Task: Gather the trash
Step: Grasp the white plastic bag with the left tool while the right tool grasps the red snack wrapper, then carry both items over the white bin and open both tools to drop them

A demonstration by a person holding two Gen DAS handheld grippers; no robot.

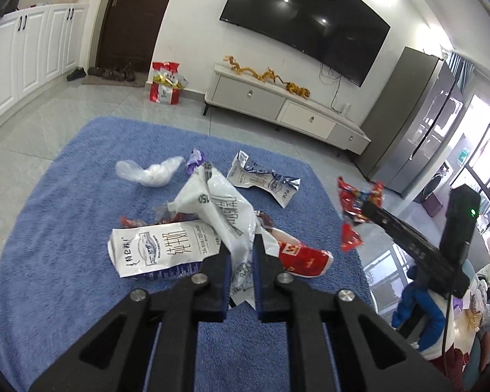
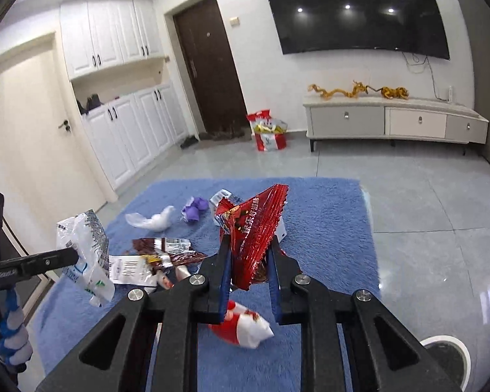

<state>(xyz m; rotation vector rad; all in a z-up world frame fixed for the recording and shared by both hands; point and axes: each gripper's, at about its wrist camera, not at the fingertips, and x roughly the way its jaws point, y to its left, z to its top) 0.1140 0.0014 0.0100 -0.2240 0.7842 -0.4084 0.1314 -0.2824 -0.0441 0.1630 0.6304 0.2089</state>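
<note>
White plastic is being pinched between the jaws of the left gripper (image 1: 241, 254): a crumpled white wrapper (image 1: 219, 209) with grey print is being held up off the rug (image 1: 65, 228). Red foil is being clamped likewise by the right gripper (image 2: 248, 258), whose jaws are pressing on a red snack wrapper (image 2: 254, 228) that is being held clear of the rug.

Below and beyond the jaws, more trash is lying on the blue rug: a flat white milk pouch (image 1: 153, 248), a red-and-white packet (image 1: 307, 258), a second white pouch (image 1: 264, 179), a clear plastic bag (image 1: 150, 171), a purple scrap (image 1: 195, 160) and a brown wrapper (image 2: 166, 250).

Farther out, a red bag (image 2: 268, 130) is standing on the tiled floor near a dark door (image 2: 209, 65), beside a low TV cabinet (image 2: 392, 121).
</note>
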